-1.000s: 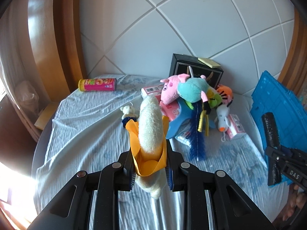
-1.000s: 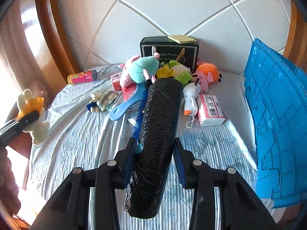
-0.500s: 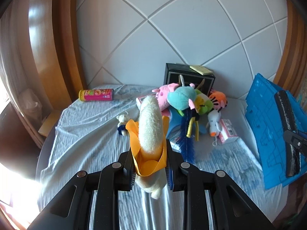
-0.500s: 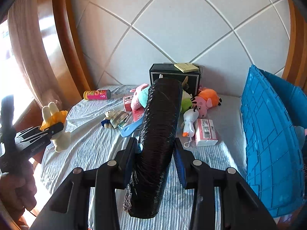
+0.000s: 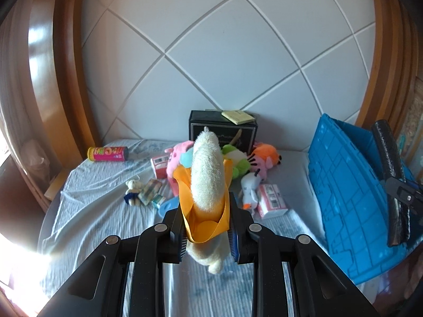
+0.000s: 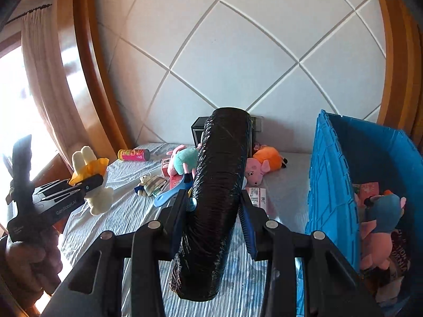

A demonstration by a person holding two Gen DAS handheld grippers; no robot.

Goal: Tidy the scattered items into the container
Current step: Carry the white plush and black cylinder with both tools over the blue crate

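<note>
The bed [image 5: 87,200], covered in a pale sheet, has the blue crate [image 6: 330,179] standing at its right side, open at the top. The crate already holds a few soft toys [image 6: 380,211], so the tidying looks partly done, perhaps less than half. A heap remains in the middle of the bed by the black box [image 5: 222,129]: a pink pig [image 5: 177,153], an orange toy [image 5: 264,155], a green toy [image 5: 235,158], a white bird [image 5: 248,190], two small cartons [image 5: 272,203], a blue brush [image 5: 169,203], a little bear [image 5: 132,187] and, well apart to the left, a pink tube [image 5: 108,154].

Two things are in transit. The right hand-held gripper [image 6: 215,211] is pinching a black roll [image 6: 219,190] near its middle, held above the bed just left of the crate wall. The left hand-held gripper [image 5: 206,227] is pinching a banana plush [image 5: 207,179] by its orange peel, over the near part of the bed.

For room: the crate's near wall stands tall, so each load probably has to go over the rim rather than sideways. The roll is long and may catch the wall if tilted. The bed's near half is bare sheet, giving free passage; the padded wall and wooden frame close in the far side and left.
</note>
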